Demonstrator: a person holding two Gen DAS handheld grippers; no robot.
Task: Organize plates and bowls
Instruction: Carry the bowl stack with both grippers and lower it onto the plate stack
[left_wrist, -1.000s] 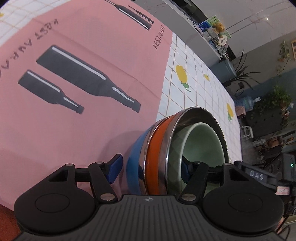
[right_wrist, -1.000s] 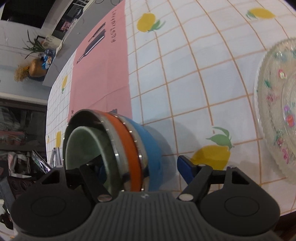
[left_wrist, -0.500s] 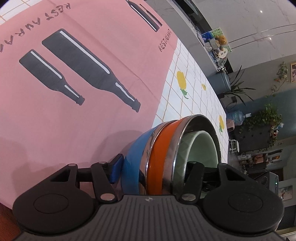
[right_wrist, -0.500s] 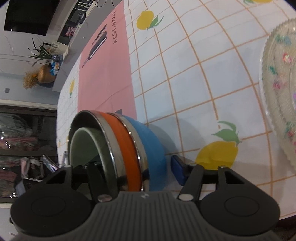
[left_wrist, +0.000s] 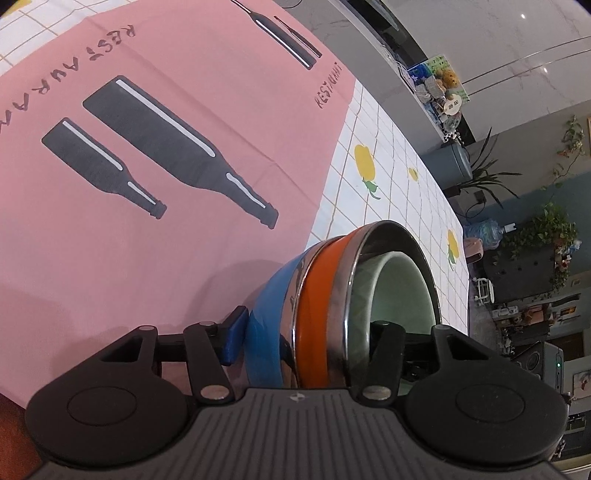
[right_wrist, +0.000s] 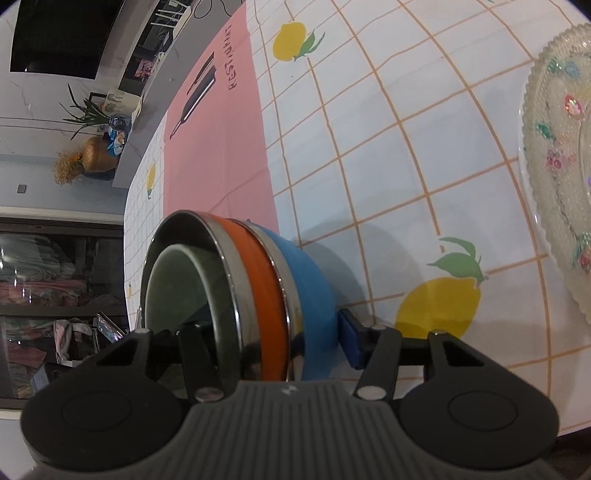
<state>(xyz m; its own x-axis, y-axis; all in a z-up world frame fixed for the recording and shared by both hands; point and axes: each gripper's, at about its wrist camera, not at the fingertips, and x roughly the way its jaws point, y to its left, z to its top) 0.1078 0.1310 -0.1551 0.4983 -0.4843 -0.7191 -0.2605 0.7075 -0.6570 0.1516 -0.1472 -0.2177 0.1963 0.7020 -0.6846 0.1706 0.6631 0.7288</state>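
A stack of three nested bowls (left_wrist: 332, 295) is the landmark: a blue bowl (left_wrist: 269, 314) outside, an orange bowl with a steel rim (left_wrist: 314, 314) in it, and a pale green ceramic bowl (left_wrist: 399, 291) innermost. In both wrist views the stack appears tipped on its side, but whether it touches the table cannot be told.

The left gripper (left_wrist: 306, 332) straddles the wall of the stack: one blue-padded finger (left_wrist: 232, 339) lies against the outside of the blue bowl, the other finger is inside the green bowl. The jaws stand at a middle width and seem to hold the stack.

The right gripper (right_wrist: 273, 336) grasps the stack (right_wrist: 251, 288) from the opposite side in the same way, one blue pad (right_wrist: 351, 343) just beside the blue bowl's outer wall, the other finger inside.

Behind the stack lies a pink cloth printed with black bottles (left_wrist: 166, 147) on a white tablecloth with an orange grid and lemons (right_wrist: 369, 147). To the right of the stack, well apart, is a clear glass plate with a beaded rim and coloured fruit pattern (right_wrist: 554, 184).
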